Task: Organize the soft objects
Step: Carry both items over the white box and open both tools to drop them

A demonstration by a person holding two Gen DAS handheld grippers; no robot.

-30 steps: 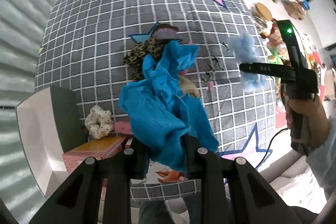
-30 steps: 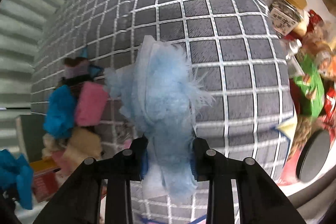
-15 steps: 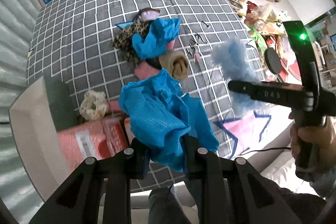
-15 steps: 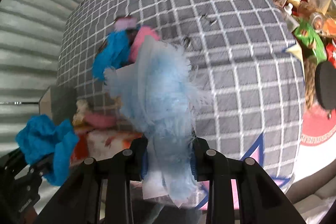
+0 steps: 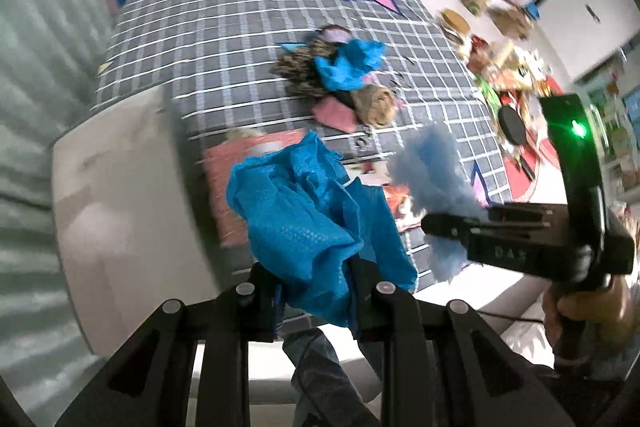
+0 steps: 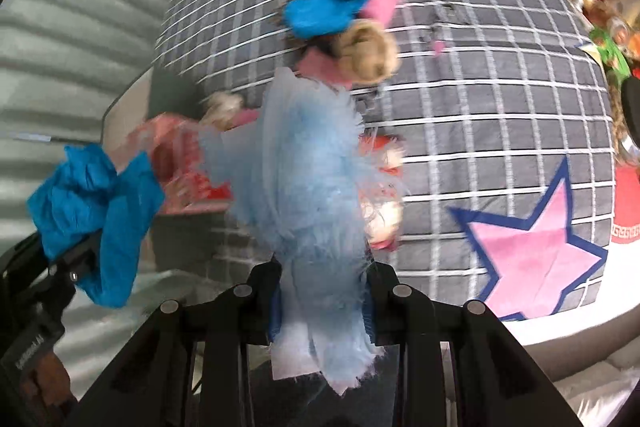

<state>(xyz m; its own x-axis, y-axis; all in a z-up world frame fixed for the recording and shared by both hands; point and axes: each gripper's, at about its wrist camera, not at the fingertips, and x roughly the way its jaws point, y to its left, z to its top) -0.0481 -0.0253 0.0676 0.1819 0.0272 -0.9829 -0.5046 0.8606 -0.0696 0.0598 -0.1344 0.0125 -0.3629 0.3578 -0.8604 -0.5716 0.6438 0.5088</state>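
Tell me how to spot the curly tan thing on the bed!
Look at the grey checked bedcover with pink stars. Near its middle lies a small heap of soft things. The curly tan bundle sits at the heap's near edge, below a bright blue cloth and beside pink pieces; it alone is tan and curly.

- Left wrist camera looks steeply down past its claw at the checked bed.
- Right wrist camera tilts down over its claw; both share that bed.

soft pile mid-blanket, grid blanket bare rightward
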